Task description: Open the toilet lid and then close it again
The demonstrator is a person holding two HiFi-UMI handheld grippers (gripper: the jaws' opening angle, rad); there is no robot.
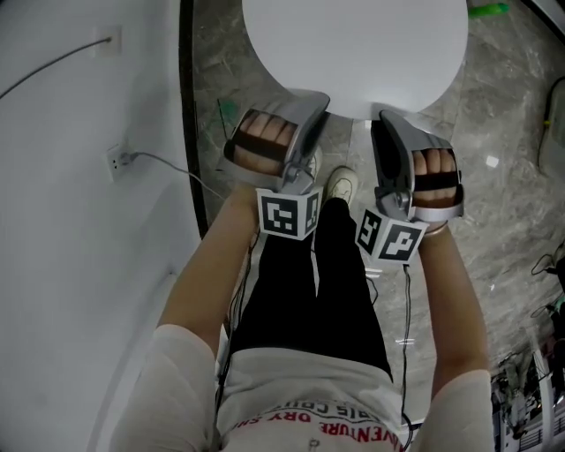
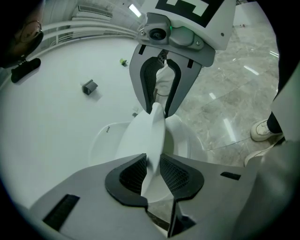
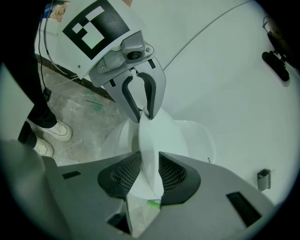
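The white toilet lid fills the top of the head view, and both grippers reach its near edge. My left gripper grips the edge on the left. In the left gripper view the thin lid runs edge-on between the pads of that gripper, which press on it. My right gripper holds the edge a little to the right. In the right gripper view the lid is likewise clamped in that gripper. The lid is raised off the white bowl below it.
A white wall with a socket and cable stands at the left. Grey marble floor lies to the right, with cables at its far edge. The person's white shoe is just below the lid. A green item lies beyond the toilet.
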